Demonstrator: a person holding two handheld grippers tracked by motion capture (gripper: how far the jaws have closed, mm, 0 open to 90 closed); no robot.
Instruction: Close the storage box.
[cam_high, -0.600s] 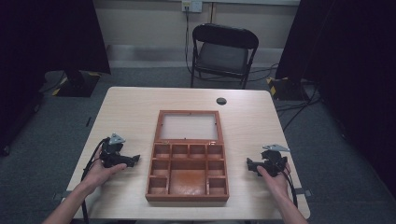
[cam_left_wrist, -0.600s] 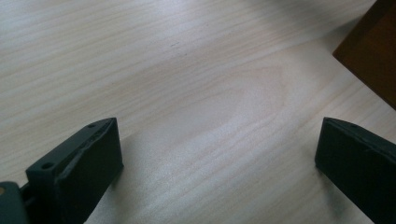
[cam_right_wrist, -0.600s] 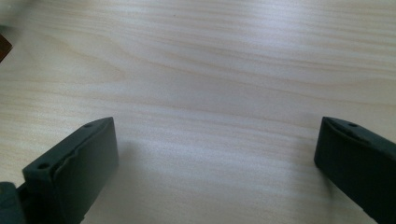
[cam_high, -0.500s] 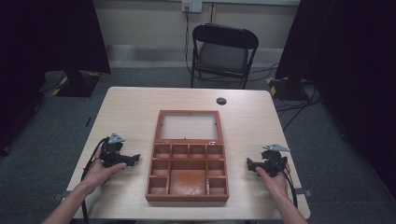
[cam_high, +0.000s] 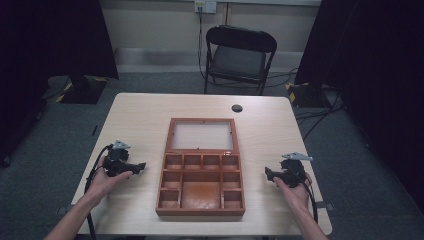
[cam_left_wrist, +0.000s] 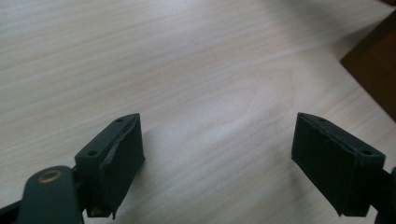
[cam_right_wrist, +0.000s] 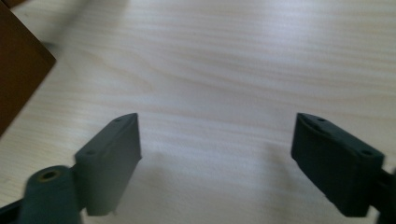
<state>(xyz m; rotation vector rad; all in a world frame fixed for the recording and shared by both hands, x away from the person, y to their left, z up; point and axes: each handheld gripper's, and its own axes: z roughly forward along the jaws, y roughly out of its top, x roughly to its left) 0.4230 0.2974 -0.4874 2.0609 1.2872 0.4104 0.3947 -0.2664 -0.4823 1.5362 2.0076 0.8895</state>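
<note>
Wooden box (cam_high: 201, 175), lid open, lies on tabletop (cam_high: 140, 120) between left claw (cam_high: 140, 166) and right claw (cam_high: 269, 173); both spread, empty. Likely rigid, fairly heavy; glass lid fragile; grip side walls.

bare table (cam_high: 140, 125) both sides, wooden box (cam_high: 201, 170) between

The high view looks forward and down from the person's side onto the whole pale wooden surface (cam_high: 145, 125). Both gripper views sit close over it, each catching the brown compartmented wooden box (cam_high: 201, 175) (cam_left_wrist: 373, 70) (cam_right_wrist: 18, 70) at an edge.
</note>
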